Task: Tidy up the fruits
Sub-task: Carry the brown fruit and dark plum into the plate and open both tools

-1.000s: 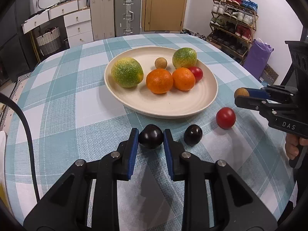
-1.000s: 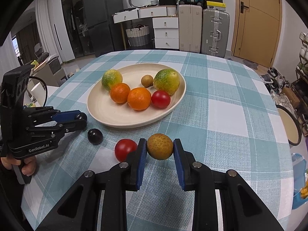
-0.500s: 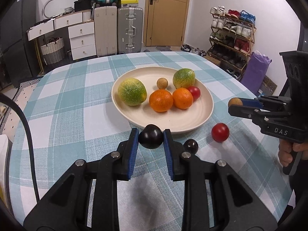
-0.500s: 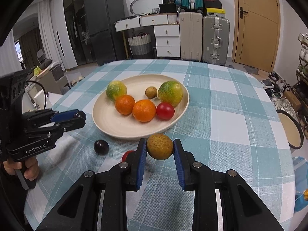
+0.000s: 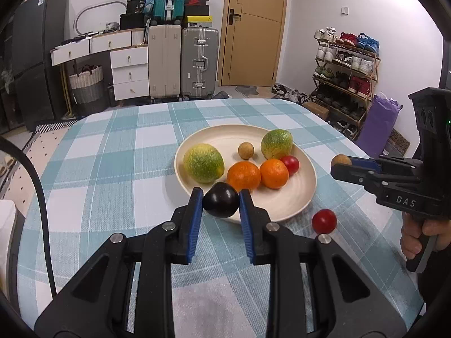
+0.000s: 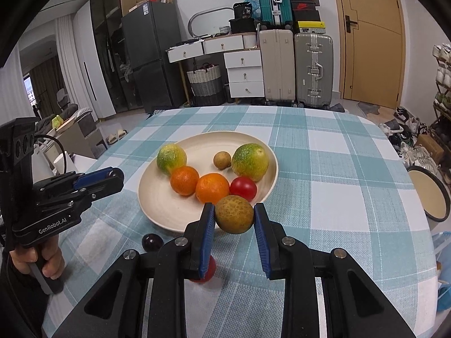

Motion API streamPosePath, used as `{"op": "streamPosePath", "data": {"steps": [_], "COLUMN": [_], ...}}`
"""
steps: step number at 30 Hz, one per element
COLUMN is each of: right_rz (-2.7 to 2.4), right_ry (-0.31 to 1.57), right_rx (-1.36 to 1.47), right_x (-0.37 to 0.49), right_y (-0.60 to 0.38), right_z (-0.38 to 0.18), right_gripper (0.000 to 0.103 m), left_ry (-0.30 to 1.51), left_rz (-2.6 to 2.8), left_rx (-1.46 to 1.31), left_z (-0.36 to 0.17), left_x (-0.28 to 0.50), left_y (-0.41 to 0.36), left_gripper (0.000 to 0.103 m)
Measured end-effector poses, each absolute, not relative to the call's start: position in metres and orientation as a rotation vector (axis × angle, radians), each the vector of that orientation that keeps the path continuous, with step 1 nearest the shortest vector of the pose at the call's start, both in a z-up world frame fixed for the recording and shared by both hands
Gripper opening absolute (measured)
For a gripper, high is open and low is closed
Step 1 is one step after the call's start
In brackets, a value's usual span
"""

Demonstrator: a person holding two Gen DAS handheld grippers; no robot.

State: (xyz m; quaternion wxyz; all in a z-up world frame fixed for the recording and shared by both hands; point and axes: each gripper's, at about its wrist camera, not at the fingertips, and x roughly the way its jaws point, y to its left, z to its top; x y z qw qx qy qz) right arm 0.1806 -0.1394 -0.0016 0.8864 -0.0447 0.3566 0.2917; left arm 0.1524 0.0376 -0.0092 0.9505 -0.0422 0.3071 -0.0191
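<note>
A cream plate (image 5: 298, 197) (image 6: 157, 205) on the checked table holds two green-yellow fruits, two oranges (image 5: 243, 176), a red tomato (image 5: 290, 164) and a small brown fruit (image 5: 245, 150). My left gripper (image 5: 221, 203) is shut on a dark plum (image 5: 221, 203), held above the plate's near rim. My right gripper (image 6: 234, 218) is shut on a brown-yellow fruit (image 6: 234, 218), raised near the plate's near edge; it also shows in the left wrist view (image 5: 339, 161). A red tomato (image 5: 324, 221) and a second dark plum (image 6: 151, 241) lie on the cloth beside the plate.
The round table has a teal and white checked cloth (image 5: 112, 152). A shoe rack (image 5: 346, 64) and a purple bag (image 5: 377, 124) stand at the right. Suitcases (image 6: 313, 67), white drawers and a wicker basket stand behind the table. A round stool (image 6: 428, 194) sits at the right edge.
Both grippers have risen and drawn back from the table with their fruits held; the plate and loose fruits now look farther below. The loose tomato and plum have not moved.
</note>
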Motion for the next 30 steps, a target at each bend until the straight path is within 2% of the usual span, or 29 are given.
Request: {"op": "streamPosePath", "data": {"steps": [30], "right_rz": [0.620], "right_ry": [0.756], "right_rx": [-0.061], "right_x": [0.209], "right_y": [-0.124], "right_z": [-0.015], "right_gripper": [0.029], "left_ry": [0.628], "left_rz": [-0.012], "left_rx": [-0.076], "left_z": [-0.019], "left_x": [0.196], "left_y": [0.037], "left_gripper": [0.023]}}
